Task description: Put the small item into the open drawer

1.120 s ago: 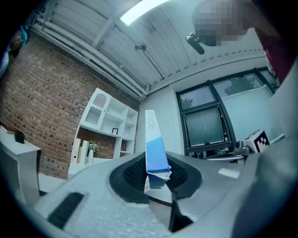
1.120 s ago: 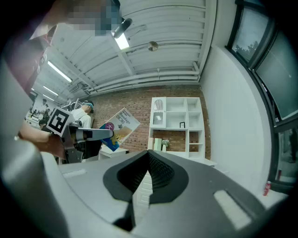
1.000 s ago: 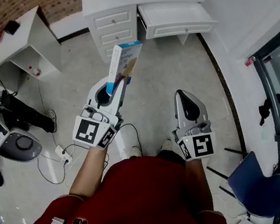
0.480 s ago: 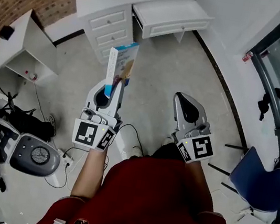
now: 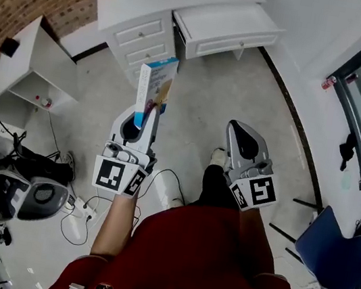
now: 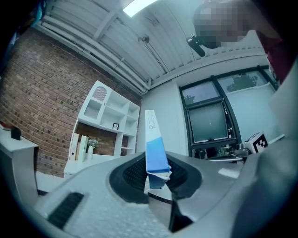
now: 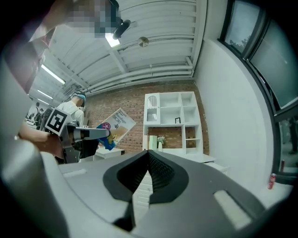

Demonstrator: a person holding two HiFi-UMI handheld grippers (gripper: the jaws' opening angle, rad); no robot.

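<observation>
My left gripper [image 5: 140, 116] is shut on the lower end of a flat white-and-blue box [image 5: 156, 87], which stands upright above the floor. In the left gripper view the box [image 6: 152, 144] shows edge-on between the pads of the left gripper [image 6: 157, 173]. My right gripper [image 5: 245, 136] hangs beside it, shut and empty; in the right gripper view the tips of the right gripper [image 7: 149, 155] meet, with the box [image 7: 116, 123] off to its left. The white desk's open drawer [image 5: 233, 42] lies ahead, beyond both grippers.
A white cabinet of small drawers [image 5: 144, 35] stands left of the open drawer. A white side table [image 5: 44, 59], cables and a grey round device [image 5: 40, 196] are at the left. A blue chair [image 5: 334, 250] is at the right. The person's shoes [image 5: 171, 190] are between the grippers.
The view has shifted a little relative to the floor and furniture, and the person's feet have stepped. Both grippers hold their places in view; the box stays gripped.
</observation>
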